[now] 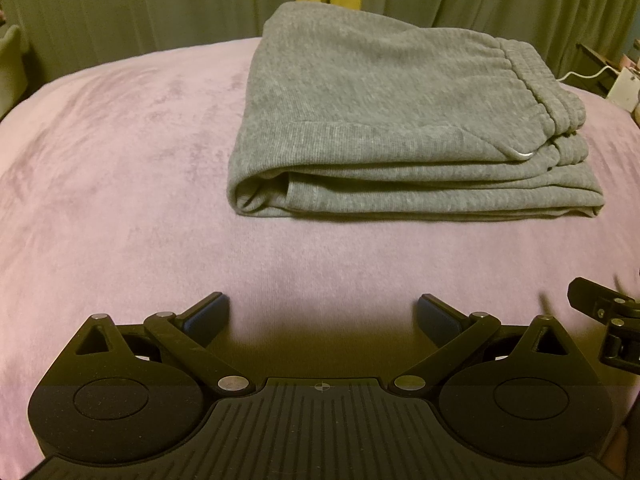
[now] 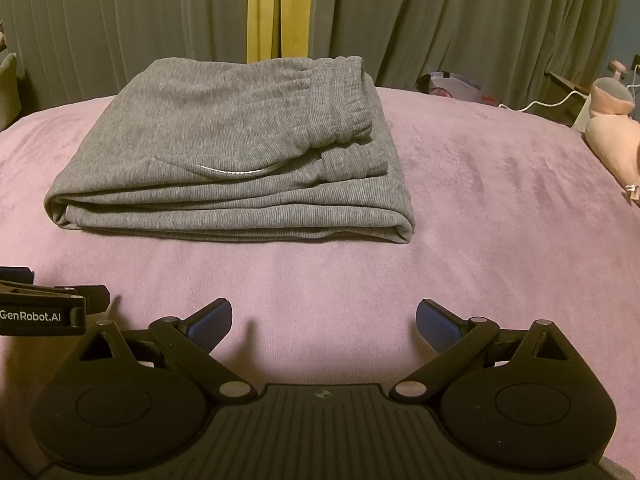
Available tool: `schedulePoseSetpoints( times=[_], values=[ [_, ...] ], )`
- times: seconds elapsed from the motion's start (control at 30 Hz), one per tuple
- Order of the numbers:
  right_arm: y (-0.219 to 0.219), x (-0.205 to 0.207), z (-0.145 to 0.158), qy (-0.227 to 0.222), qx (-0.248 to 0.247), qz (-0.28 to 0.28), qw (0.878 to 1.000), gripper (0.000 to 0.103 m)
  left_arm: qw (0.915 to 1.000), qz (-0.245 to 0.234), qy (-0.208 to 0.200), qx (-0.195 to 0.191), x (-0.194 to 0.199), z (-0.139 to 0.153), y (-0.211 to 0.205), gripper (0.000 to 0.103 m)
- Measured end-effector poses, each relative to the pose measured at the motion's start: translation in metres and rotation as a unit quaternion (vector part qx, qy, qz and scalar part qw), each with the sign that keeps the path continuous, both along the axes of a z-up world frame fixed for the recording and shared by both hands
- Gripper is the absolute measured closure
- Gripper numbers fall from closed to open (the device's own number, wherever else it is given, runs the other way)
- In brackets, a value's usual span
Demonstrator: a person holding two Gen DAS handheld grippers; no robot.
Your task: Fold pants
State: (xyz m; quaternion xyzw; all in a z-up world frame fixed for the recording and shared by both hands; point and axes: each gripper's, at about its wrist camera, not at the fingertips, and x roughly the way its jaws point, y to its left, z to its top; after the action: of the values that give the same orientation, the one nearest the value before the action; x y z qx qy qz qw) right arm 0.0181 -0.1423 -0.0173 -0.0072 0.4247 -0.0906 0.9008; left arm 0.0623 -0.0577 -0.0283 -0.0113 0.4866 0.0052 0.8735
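Item: pants point(image 1: 404, 120), grey knit, lying on the bed point(image 1: 120, 160) with its pink cover, ahead of both my grippers and well apart from them.

Condition: folded into a compact stack of several layers. The elastic waistband point(image 2: 340, 112) sits on top toward the right, with a second gathered band just under it. Fold edges run fairly even along the near side. I judge the task essentially done; at most a light squaring of the near left corner, where one layer bulges open, remains.

Left gripper point(image 1: 323, 312): fingers spread wide, holding nothing, low over bare bed.

Right gripper point(image 2: 324, 322): fingers likewise apart, empty, just beside the left one; each shows at the edge of the other's view.

Not determinable:
- the far side of the stack and how the legs lie inside it, hidden by the top layers;
- whether the lower layers are aligned at the back;
- the clutter point(image 2: 612, 120) at the right edge of the bed, pale pink shapes and a white cable, distorted by the lens and hard to name;
- behind the bed, only curtains point(image 2: 440, 20) show.
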Motion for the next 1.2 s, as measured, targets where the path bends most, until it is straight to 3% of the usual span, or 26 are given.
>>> schedulePoseSetpoints(
  times=[1.2],
  values=[
    [0.0026,-0.0005,0.0014,0.001,-0.017,0.005,1.000,0.004,1.0000,-0.002,0.002,0.001,0.0031,0.0003,0.0012,0.000]
  ],
)
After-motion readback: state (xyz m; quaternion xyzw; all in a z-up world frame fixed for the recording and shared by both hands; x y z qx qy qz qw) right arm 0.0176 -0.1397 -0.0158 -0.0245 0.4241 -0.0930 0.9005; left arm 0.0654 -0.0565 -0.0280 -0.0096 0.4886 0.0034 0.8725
